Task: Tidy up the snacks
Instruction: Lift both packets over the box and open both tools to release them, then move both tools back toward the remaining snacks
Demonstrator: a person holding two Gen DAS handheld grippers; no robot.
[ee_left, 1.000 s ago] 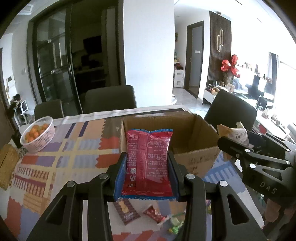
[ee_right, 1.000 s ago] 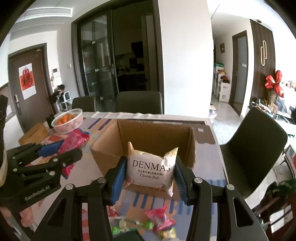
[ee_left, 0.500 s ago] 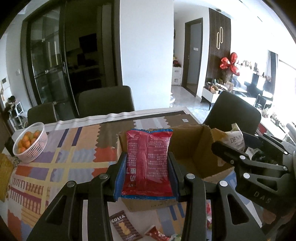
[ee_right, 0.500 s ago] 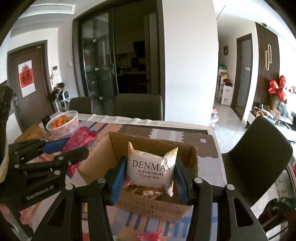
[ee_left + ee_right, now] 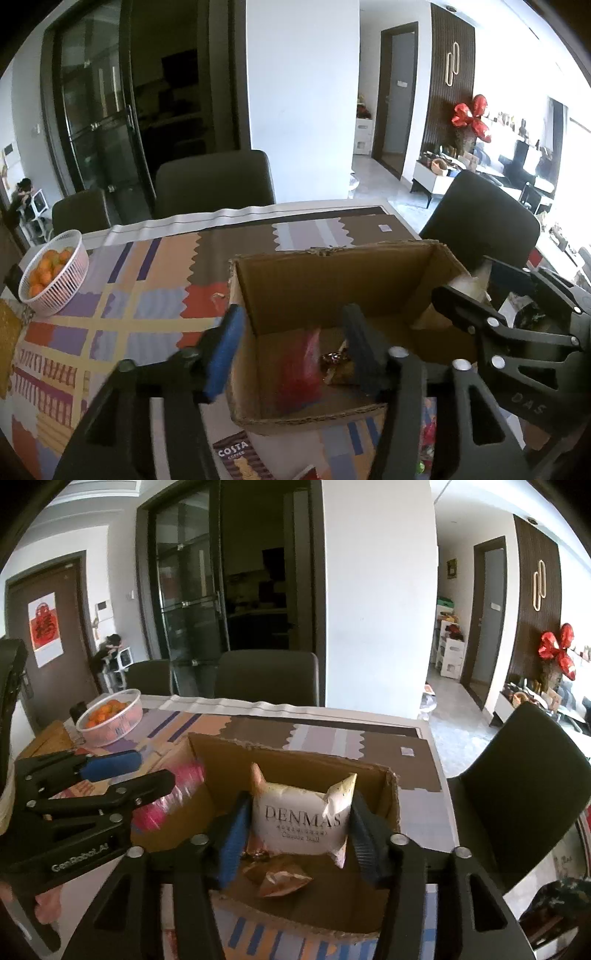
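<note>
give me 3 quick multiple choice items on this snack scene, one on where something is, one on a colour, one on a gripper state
1. Where is the red snack packet?
A. inside the cardboard box
B. in the white basket
C. on a chair

2. What colour is the fruit in the white basket?
A. green
B. orange
C. purple

3. What is the state of the right gripper?
A. open and empty
B. shut on a coffee sachet
C. shut on the DENMAS cheese ball bag

Answers:
1 A: the left wrist view shows the packet, blurred, within the box walls, below the open left gripper.
2 B: the basket holds small orange fruit.
3 C: the right wrist view shows both pads pressed against the sides of the white bag, above the box.
</note>
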